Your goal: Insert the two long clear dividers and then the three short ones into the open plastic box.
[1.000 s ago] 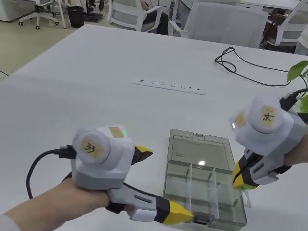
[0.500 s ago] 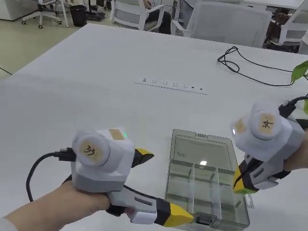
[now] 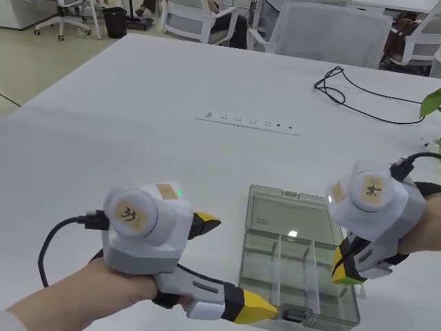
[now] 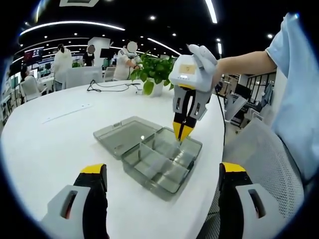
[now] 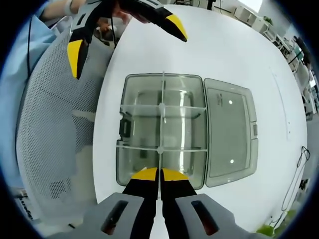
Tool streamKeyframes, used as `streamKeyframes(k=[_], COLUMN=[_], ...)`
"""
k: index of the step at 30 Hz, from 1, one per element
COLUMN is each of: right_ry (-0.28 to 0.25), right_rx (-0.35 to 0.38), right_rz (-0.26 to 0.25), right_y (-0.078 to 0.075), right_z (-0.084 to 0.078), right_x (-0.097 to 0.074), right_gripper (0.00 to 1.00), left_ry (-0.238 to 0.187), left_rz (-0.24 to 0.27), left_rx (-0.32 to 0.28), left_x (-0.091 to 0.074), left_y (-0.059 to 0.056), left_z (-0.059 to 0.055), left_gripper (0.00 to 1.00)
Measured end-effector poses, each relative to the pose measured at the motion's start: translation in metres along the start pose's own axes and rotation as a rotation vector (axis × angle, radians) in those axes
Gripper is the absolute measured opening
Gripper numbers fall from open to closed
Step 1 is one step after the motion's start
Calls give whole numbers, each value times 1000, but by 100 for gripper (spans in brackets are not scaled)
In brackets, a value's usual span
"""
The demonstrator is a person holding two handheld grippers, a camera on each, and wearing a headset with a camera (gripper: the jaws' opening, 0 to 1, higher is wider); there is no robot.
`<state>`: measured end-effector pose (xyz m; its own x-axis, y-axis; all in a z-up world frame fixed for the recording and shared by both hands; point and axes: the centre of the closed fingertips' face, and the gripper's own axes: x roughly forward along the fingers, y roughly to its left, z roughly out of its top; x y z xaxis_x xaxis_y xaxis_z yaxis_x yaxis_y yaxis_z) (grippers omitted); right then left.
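The open clear plastic box (image 3: pixel 243 256) lies near the table's front edge, with its lid (image 3: pixel 293 215) folded flat behind it. In the right gripper view, two clear dividers cross the box (image 5: pixel 140 164), and a third clear divider (image 5: pixel 162 124) runs down its middle. My right gripper (image 5: pixel 159 175) is shut on that divider's near end. It hangs tips-down over the box's right side (image 3: pixel 342 272), and the left gripper view shows it (image 4: pixel 180 134) over the box (image 4: pixel 149 172). My left gripper (image 3: pixel 234 267) is held open at the box's left, with nothing between its fingers (image 4: pixel 164 201).
A white power strip (image 3: pixel 248 123) lies mid-table and a black cable (image 3: pixel 358 93) loops at the far right. A potted plant (image 4: pixel 157 69) stands beyond the box. Office chairs line the far table edge. The front table edge is just below the box.
My right gripper has sunk a little lower toward the box's right side. The left gripper and the box have stayed put. The head camera has shifted slightly.
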<state>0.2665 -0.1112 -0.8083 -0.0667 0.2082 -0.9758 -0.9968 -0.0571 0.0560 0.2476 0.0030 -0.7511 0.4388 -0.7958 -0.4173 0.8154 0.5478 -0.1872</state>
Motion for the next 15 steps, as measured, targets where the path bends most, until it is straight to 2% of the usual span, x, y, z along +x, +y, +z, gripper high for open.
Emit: streamKeyframes(k=[9,12,15], right_ry=[-9,-18,-28], right_rx=[19,-3,-3], right_rz=[-10,-10,-18], right_y=[0,0,2], right_z=[1,1,0], right_x=[1,1,1], right_gripper=[3,3,13], left_ry=[-2,-1,-2], left_rz=[-1,-2,-1], left_rx=[3,10,15], left_x=[0,-1,-2], left_y=[0,0,0], left_z=[1,1,2], left_gripper=[95,95,95])
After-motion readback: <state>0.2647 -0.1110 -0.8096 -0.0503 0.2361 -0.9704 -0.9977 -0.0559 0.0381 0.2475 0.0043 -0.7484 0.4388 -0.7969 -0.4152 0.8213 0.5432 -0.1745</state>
